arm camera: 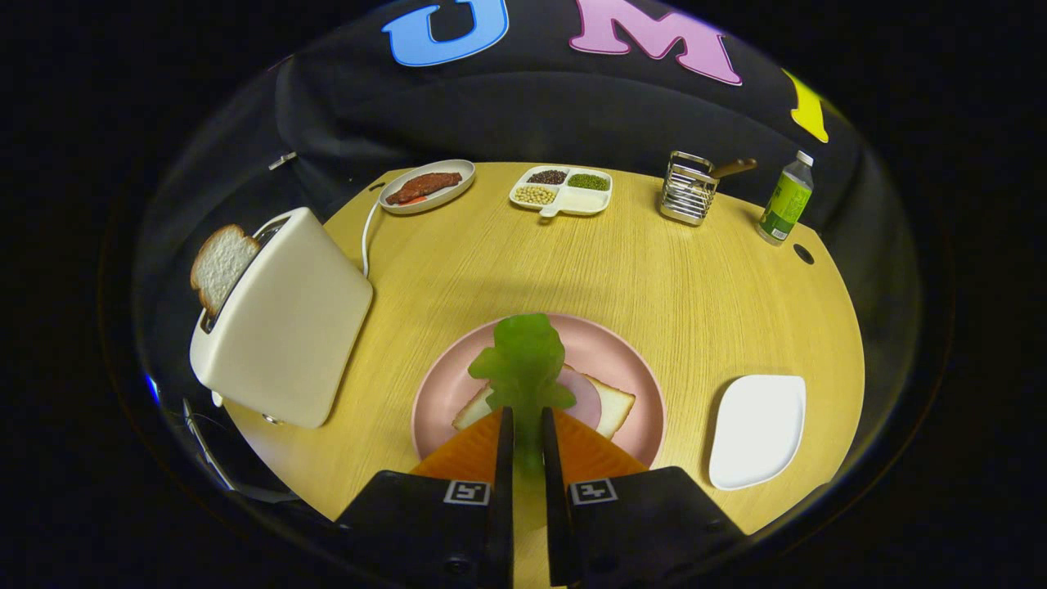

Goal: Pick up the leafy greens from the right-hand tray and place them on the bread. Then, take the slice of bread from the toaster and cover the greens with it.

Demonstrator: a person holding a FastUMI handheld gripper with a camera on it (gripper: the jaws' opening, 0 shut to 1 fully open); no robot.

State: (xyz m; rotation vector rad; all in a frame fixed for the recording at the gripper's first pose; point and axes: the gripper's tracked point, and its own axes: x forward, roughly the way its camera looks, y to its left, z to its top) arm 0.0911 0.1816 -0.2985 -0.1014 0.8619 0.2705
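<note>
Now gripper fingers pinch the frilly, flat leafy greens; round pink plate beneath.

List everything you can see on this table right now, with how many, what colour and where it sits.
Round wooden table: one, light yellow, bearing everything.
Pink round plate: one, just ahead of the fingers.
Bread slice with a pink ham round: one, white, on the plate.
Leafy greens: one piece, green, held over the plate.
Toaster: one, cream, left of the plate.
Toast slice: one, white, in the toaster.
White tray: one, right of the plate.
Oval dish of meat: one, far side.
Divided dish of beans: one, white, far side.
Wire rack: one, metal.
Bottle: one, green, far right.
Gripper: one, shut on the leafy greens.
</note>
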